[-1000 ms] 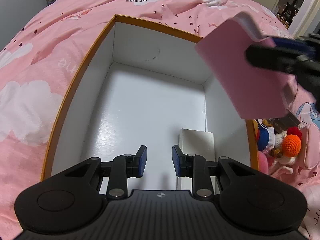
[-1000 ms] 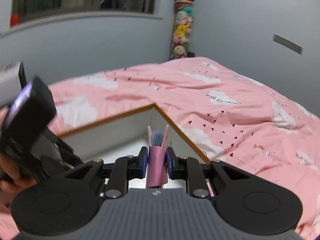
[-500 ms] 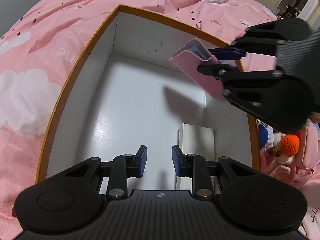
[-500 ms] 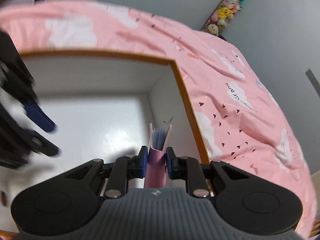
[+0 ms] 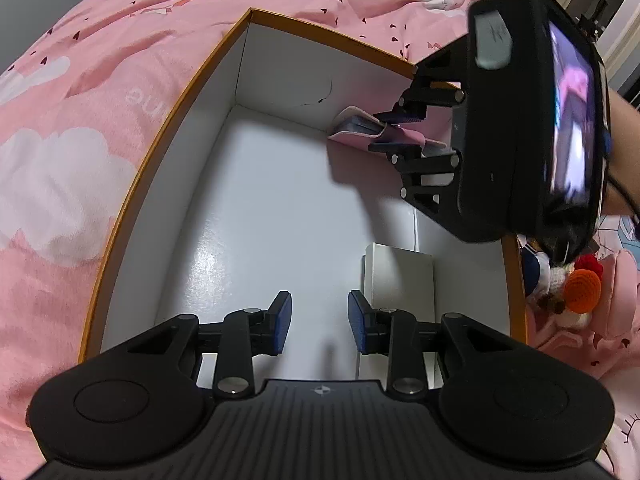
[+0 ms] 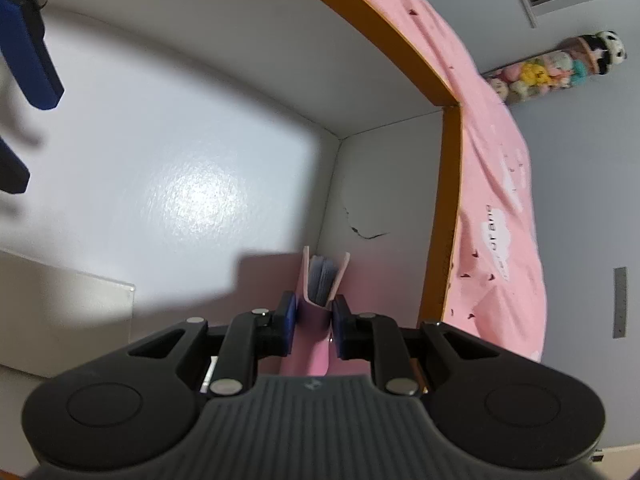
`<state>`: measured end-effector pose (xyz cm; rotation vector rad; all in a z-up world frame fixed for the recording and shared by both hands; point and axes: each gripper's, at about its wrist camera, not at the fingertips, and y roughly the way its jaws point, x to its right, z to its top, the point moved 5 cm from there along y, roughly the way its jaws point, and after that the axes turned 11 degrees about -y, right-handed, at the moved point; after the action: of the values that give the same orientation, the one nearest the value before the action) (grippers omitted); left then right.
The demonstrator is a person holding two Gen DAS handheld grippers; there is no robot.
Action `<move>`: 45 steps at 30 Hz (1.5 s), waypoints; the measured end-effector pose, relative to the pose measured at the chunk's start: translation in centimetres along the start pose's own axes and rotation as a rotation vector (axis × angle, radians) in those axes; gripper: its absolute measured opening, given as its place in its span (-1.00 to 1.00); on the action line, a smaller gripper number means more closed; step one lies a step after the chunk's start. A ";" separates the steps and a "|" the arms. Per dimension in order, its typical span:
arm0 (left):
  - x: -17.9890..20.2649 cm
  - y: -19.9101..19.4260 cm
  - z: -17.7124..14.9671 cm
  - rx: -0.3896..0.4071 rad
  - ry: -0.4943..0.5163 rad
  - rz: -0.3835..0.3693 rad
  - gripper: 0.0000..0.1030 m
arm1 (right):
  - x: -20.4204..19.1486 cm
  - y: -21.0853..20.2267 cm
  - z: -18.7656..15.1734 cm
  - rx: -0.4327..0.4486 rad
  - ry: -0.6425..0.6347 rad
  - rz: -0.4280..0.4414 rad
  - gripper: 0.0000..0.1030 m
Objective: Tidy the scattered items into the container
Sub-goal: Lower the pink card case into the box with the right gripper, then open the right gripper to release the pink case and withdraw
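A white box with an orange rim (image 5: pixel 168 116) lies open on the pink bed. My right gripper (image 6: pixel 314 320) is shut on a pink booklet with blue pages (image 6: pixel 320 280) and holds it inside the box near the far right corner; the booklet also shows in the left wrist view (image 5: pixel 360 128), pinched by the right gripper (image 5: pixel 396 132). My left gripper (image 5: pixel 319 320) is open and empty, low over the box's near floor. A small white box (image 5: pixel 400 280) lies inside at the right wall.
Crocheted toys (image 5: pixel 576 284) lie on the bed right of the box. Pink cloud-print bedding (image 5: pixel 60 160) surrounds the box. A tube of plush toys (image 6: pixel 552 68) hangs on the grey wall.
My right gripper has swung down into the box with the pink booklet, from above the right rim to the far corner. My left gripper has stayed open and nearly still.
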<state>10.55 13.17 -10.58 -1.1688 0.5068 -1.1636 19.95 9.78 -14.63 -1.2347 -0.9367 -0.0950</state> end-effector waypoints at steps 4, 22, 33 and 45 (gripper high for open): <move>0.2 0.1 0.1 0.012 0.006 -0.003 -0.23 | -0.5 -0.1 0.0 -0.011 -0.068 0.003 -0.60; -0.5 -0.6 0.0 0.056 -0.028 0.016 -0.07 | -2.1 -0.9 -0.8 -0.018 0.078 0.168 -0.41; -0.7 -0.2 0.2 0.051 -0.038 0.019 -0.06 | -0.2 -0.7 -3.2 -0.025 0.250 0.249 -0.54; -0.3 -1.0 0.1 0.083 -0.020 0.021 -0.06 | 1.3 -4.3 -4.5 0.042 0.371 0.250 -0.55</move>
<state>10.06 13.57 -9.71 -1.1002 0.4500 -1.1429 21.02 4.98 -10.65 -1.2332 -0.4574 -0.1014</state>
